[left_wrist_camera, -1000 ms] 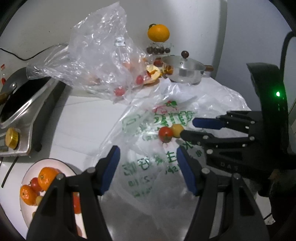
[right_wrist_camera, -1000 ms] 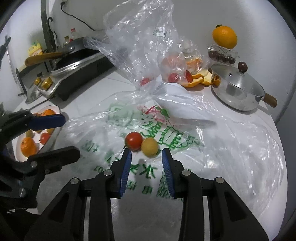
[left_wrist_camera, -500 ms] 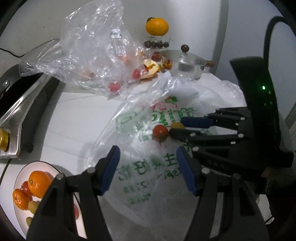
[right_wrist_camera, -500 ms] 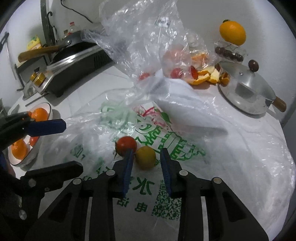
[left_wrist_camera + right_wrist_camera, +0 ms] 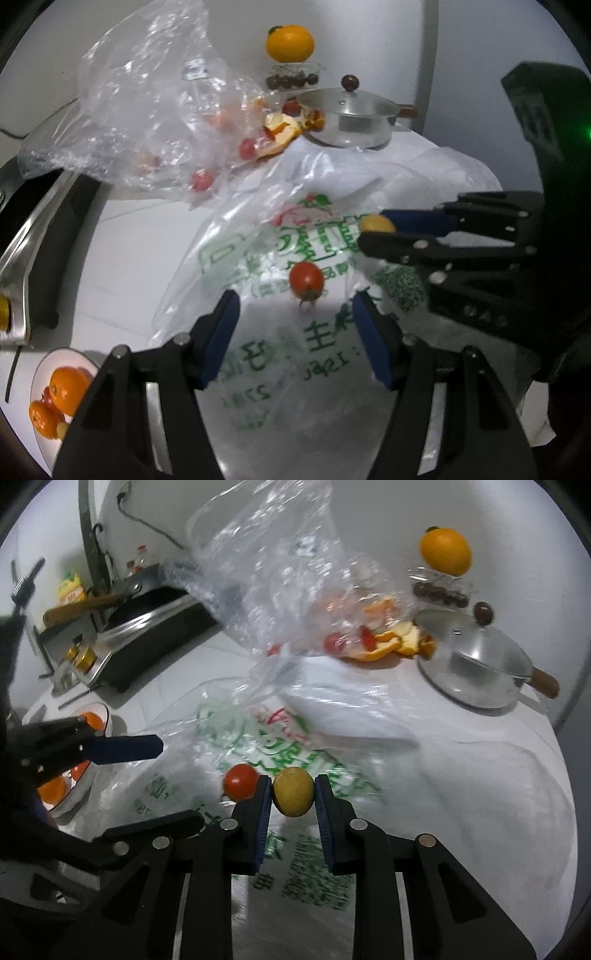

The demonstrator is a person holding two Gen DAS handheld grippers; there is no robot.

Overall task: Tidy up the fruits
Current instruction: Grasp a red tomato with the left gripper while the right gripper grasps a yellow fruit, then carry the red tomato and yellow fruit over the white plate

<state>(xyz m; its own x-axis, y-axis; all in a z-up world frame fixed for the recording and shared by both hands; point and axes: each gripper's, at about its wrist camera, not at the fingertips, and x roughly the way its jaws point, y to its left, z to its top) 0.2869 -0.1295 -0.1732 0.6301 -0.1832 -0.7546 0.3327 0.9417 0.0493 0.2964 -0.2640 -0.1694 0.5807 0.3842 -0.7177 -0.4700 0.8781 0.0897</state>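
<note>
The small yellow fruit (image 5: 293, 791) sits clamped between the pads of the right gripper (image 5: 291, 794), whose jaws have just been closing on it, low over the printed plastic bag (image 5: 317, 853) on the bench (image 5: 122, 236). It is round, smooth and likely soft, so a hard squeeze could bruise it, and a light one could let it roll out. The red cherry tomato (image 5: 306, 279) lies just beside it, glossy and free to roll on the slick, crinkled film. The left gripper (image 5: 295, 325) hovers before the tomato, jaws apart and empty. The white plate (image 5: 44, 373) of oranges waits at the bench's edge.
</note>
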